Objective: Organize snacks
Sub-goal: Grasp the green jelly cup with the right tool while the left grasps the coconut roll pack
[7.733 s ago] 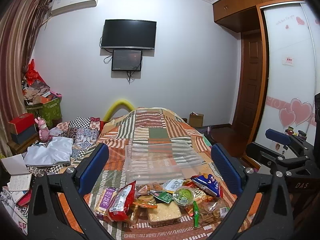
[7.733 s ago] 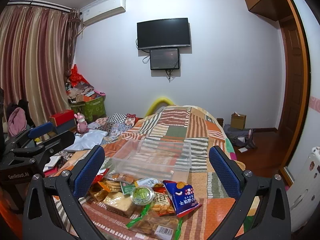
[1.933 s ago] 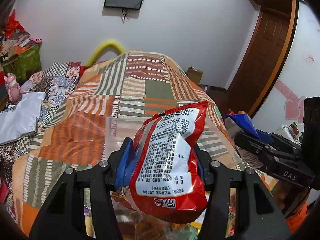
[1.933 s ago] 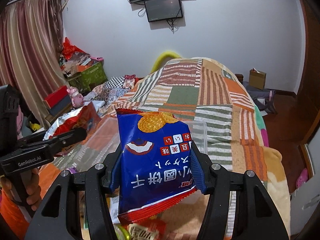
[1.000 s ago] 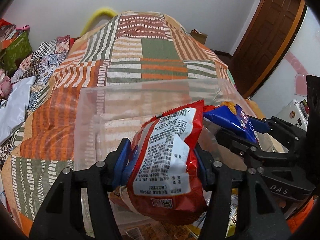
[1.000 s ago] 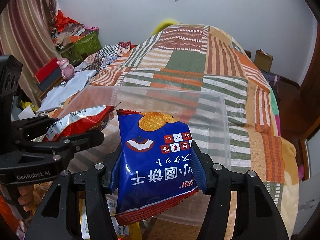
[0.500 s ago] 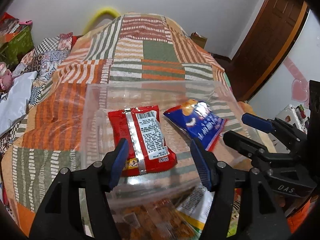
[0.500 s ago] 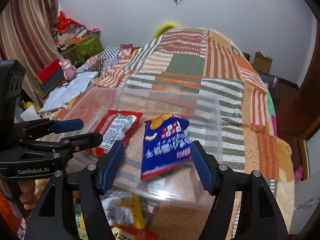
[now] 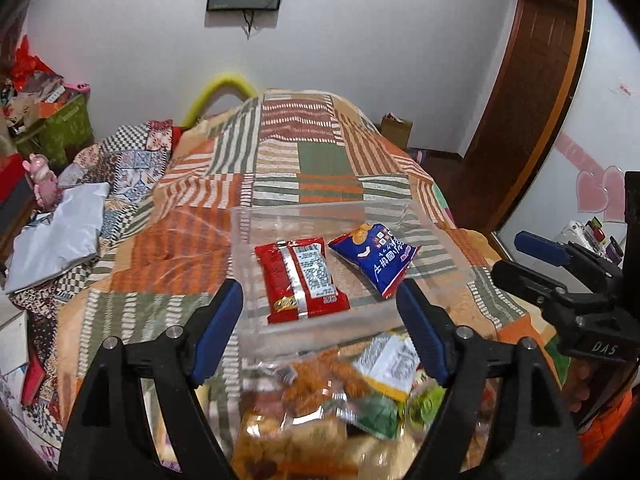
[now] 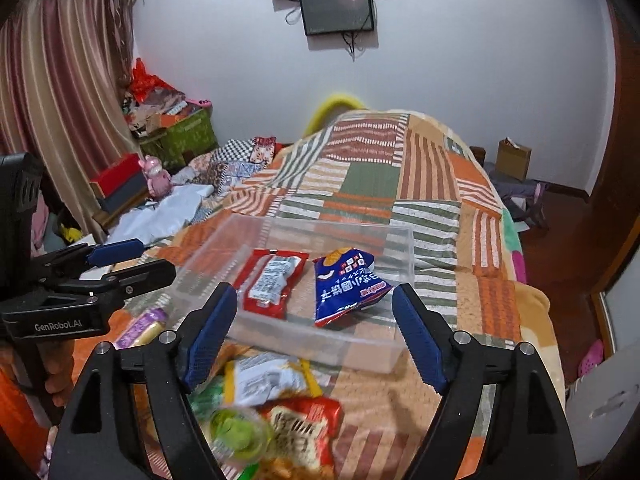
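A clear plastic bin (image 9: 320, 330) stands on the striped bedspread; it also shows in the right wrist view (image 10: 320, 346). In it lie a red snack bag (image 9: 302, 278) (image 10: 270, 282) and a blue snack bag (image 9: 378, 258) (image 10: 346, 286), side by side. My left gripper (image 9: 320, 330) is open and empty above the bin's near wall. My right gripper (image 10: 312, 334) is open and empty, just in front of the bin. A heap of loose snacks (image 9: 332, 408) (image 10: 272, 412) lies below both grippers, blurred.
A purple snack pack (image 10: 140, 328) lies left of the bin. The right gripper shows at the right in the left wrist view (image 9: 560, 276); the left gripper shows at the left in the right wrist view (image 10: 92, 280). Clothes (image 9: 60, 236) lie at the left; a floor (image 10: 560, 240) drops off right.
Both grippers let go of their bags, which now lie in the bin. Both grippers have pulled back and up from the bin, jaws open wider.
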`<action>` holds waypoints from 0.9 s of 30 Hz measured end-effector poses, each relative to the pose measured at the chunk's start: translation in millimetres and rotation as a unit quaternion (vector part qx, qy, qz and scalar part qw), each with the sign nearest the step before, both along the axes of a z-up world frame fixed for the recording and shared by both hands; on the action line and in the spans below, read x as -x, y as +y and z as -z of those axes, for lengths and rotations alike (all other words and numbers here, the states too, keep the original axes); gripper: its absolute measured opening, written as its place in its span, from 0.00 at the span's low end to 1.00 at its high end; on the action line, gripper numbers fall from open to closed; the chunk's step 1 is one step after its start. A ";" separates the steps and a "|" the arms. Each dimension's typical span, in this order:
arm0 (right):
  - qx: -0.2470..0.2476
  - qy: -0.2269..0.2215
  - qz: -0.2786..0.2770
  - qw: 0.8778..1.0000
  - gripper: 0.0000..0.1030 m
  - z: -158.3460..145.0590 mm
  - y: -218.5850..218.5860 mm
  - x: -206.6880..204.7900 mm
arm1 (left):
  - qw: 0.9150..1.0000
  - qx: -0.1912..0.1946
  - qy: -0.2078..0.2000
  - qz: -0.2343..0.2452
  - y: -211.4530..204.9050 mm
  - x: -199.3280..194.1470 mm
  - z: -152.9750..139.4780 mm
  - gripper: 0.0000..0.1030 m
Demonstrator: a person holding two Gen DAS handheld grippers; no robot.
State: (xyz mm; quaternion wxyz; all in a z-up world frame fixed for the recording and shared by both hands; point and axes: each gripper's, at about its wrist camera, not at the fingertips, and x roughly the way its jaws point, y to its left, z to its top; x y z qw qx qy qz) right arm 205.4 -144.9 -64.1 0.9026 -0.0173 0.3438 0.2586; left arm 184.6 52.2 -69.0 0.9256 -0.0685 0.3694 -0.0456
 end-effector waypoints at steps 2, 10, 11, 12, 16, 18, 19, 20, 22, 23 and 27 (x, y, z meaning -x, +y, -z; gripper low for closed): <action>0.000 -0.006 0.000 1.000 0.75 -2.7 -1.4 9.2 | 1.000 -0.004 -0.004 -0.003 2.1 12.5 -2.6 0.77; 0.000 -0.010 -0.004 1.000 0.76 -0.5 -1.6 38.5 | 1.000 -0.014 0.000 -0.020 17.9 50.0 5.2 0.81; -0.001 -0.007 -0.005 1.000 0.76 1.9 -1.5 41.2 | 1.000 -0.016 0.005 -0.024 22.1 54.4 8.8 0.81; -0.001 -0.004 -0.006 1.000 0.76 5.0 -0.5 43.4 | 0.999 -0.017 0.008 -0.027 24.5 57.3 12.1 0.81; -0.005 0.015 -0.008 1.000 0.76 17.8 2.1 51.1 | 0.998 -0.019 0.032 -0.047 42.3 68.7 32.4 0.81; -0.007 0.025 -0.008 1.000 0.76 26.0 4.1 53.7 | 0.997 -0.014 0.047 -0.058 52.0 72.4 44.5 0.81; -0.007 0.031 -0.008 0.999 0.76 30.6 5.1 53.6 | 0.996 -0.012 0.054 -0.063 56.9 73.9 50.6 0.81; -0.006 0.035 -0.008 0.999 0.76 33.0 5.3 55.7 | 0.996 -0.009 0.064 -0.070 62.9 75.3 58.2 0.81; -0.005 0.046 -0.008 0.999 0.76 42.1 6.1 58.6 | 0.994 -0.006 0.077 -0.080 70.2 78.2 70.6 0.81; -0.004 0.056 -0.009 0.998 0.76 48.9 6.5 58.8 | 0.993 -0.005 0.081 -0.083 73.4 79.4 76.2 0.81; 0.005 0.083 -0.015 0.996 0.76 68.3 14.5 57.6 | 0.990 -0.002 0.104 -0.098 84.5 78.6 98.3 0.81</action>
